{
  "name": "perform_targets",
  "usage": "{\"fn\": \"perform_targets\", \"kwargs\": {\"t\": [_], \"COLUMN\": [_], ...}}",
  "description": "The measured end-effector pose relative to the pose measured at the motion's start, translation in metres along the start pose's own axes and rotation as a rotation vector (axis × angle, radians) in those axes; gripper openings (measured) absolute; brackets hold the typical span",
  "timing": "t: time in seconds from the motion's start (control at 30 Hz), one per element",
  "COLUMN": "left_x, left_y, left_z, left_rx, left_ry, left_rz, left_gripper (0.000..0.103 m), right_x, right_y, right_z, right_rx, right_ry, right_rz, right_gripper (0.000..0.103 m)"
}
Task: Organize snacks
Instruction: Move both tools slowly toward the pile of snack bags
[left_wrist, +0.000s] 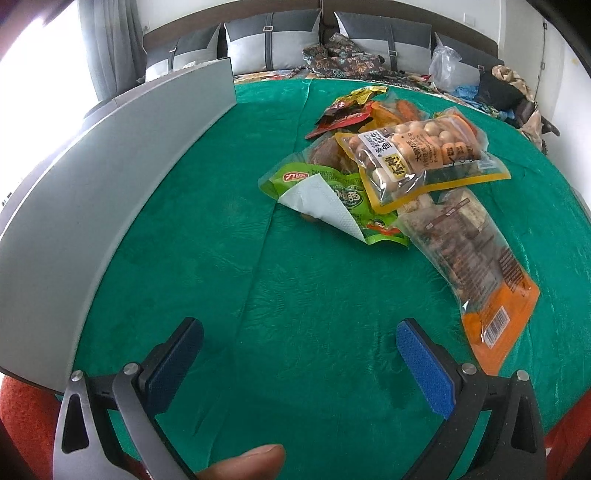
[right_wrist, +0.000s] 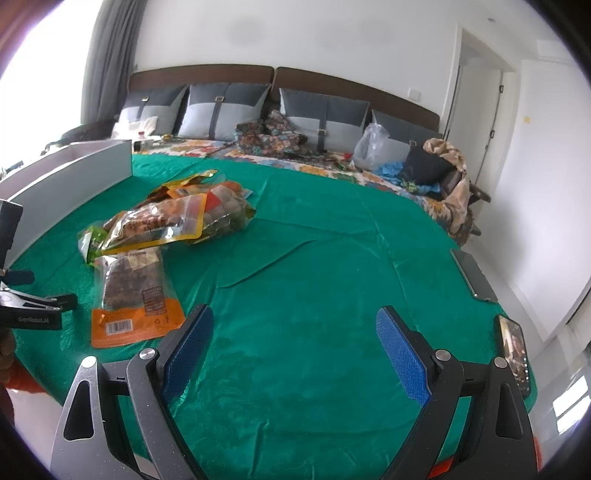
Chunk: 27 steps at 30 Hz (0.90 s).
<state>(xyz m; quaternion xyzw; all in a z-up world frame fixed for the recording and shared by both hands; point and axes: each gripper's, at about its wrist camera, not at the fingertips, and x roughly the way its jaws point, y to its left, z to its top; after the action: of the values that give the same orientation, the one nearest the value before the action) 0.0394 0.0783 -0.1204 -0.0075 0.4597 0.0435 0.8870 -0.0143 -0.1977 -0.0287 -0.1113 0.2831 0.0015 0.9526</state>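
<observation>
On green cloth (left_wrist: 295, 295), snack pile (left_wrist: 399, 166) ahead of left gripper (left_wrist: 299, 339), right gripper (right_wrist: 295, 325), both released, empty.

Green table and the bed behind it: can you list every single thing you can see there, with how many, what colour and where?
Snack packets: several, orange, yellow, green and red, piled on the cloth.
Orange-bottomed packet: one, clear and orange, nearest edge of the pile.
Green cloth: one, green, covering the table.
Grey box: one, grey, left side of the table.
Phones: two, dark, right edge of the table.
Cushions: four, grey, along the headboard.
Plastic bag: one, clear, on the bed.
Left gripper: one, black with blue pads, open above the cloth.
Right gripper: one, same colours, open.
</observation>
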Motion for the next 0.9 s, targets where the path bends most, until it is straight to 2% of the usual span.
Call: {"fn": "perform_targets", "kwargs": {"t": [0.5, 0.9], "left_x": [0.0029, 0.0048], "left_y": [0.0045, 0.0079], "left_z": [0.0010, 0.0030], "left_rx": [-0.023, 0.014], "left_ry": [0.012, 0.014], "left_rz": [-0.026, -0.054], "left_gripper": [0.103, 0.103], "right_x": [0.0047, 0.0052], "right_y": [-0.0020, -0.0028], "right_z": [-0.0014, -0.0023], "right_rx": [0.011, 0.014], "right_ry": [0.018, 0.023], "right_rz": [0.005, 0.003], "right_gripper": [0.092, 0.092]}}
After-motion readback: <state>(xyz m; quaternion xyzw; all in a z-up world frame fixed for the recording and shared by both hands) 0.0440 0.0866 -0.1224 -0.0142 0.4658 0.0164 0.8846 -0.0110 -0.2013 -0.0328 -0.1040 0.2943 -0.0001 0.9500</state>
